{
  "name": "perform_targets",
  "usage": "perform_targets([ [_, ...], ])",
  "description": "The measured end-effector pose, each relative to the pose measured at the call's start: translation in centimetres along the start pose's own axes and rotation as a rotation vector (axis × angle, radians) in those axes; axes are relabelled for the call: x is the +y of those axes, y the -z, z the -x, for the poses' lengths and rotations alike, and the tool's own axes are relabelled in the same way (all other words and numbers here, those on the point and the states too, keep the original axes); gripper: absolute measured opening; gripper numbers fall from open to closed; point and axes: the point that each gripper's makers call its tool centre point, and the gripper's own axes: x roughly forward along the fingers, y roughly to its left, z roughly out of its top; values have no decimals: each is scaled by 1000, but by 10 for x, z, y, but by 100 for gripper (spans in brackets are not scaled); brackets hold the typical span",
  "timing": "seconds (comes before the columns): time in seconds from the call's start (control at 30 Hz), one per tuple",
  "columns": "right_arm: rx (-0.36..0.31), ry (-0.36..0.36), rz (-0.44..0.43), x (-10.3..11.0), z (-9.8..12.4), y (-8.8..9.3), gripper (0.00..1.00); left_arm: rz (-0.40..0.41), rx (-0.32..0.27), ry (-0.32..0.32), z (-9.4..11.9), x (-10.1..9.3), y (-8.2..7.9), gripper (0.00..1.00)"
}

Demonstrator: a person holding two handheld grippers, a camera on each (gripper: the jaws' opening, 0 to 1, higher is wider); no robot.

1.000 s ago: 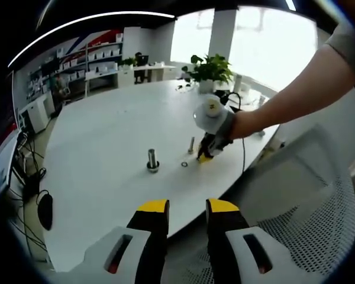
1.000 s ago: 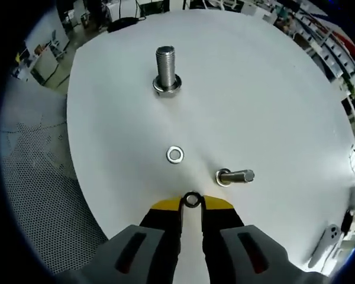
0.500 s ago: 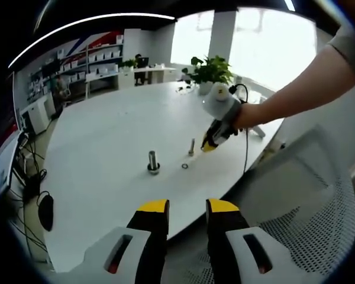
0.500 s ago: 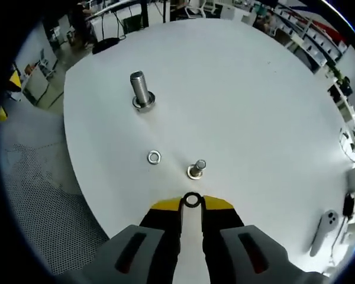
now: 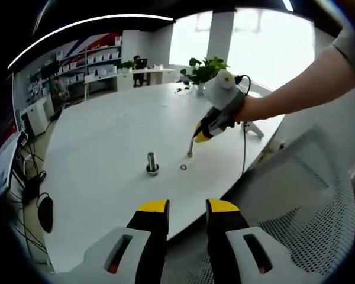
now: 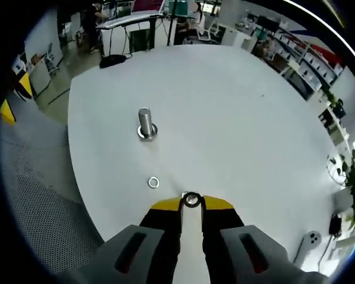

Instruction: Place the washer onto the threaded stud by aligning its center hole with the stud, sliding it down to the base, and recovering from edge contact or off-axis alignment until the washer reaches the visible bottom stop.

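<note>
**One washer pinched above the slim stud, a second lying loose on the table**

One washer (image 6: 191, 200) sits clamped between the yellow tips of the right gripper (image 6: 191, 202), its hole facing the camera, so the jaws are pinching it by the rim. In the left gripper view the right gripper (image 5: 202, 135) hangs in the air just over the top of a slim upright stud (image 5: 190, 148), with its tips pointing down and towards it. The stud's long axis stands roughly vertical on the white table (image 5: 106, 130). From that, the held washer appears to lie just above and slightly to one side of the stud's tip; whether hole and axis line up cannot be told at this size. The coming move likely turns on centring the hole over that tip, then lowering along the axis.

A thicker bolt (image 6: 145, 123) stands well apart, farther out on the table, and a loose washer (image 6: 153, 182) lies flat between it and the jaws. The left gripper (image 5: 186, 208) is held back off the table's edge, far from the stud, its jaws slightly parted and empty.
</note>
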Motion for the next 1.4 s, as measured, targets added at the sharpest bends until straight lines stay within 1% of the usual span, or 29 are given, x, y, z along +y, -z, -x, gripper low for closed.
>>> perform_targets([
  [0.1,14,-1,17,-1,-2,0,14,0,2,2,0,0,0,22],
  [0.27,19,1,17,-6,-6,-3,14,-1,5,4,-1,0,1,22],
  [0.5,54,-14,23,-5,-12,2,14,2,5,1,0,0,1,22],
  [0.67,55,-23,26,-8,-17,2,14,0,7,4,0,0,2,22],
  [0.87,63,-40,32,-5,-18,1,14,5,5,-3,-1,1,1,22],
  [0.9,78,-51,35,-4,-20,2,14,4,6,0,-1,1,1,22],
  [1.1,100,-67,52,-2,-27,6,14,3,14,4,-1,0,2,22],
  [1.23,122,-84,64,-2,-36,10,14,7,14,0,-2,1,2,22],
  [1.4,146,-98,58,-2,-44,16,14,7,24,4,-2,1,3,22],
])
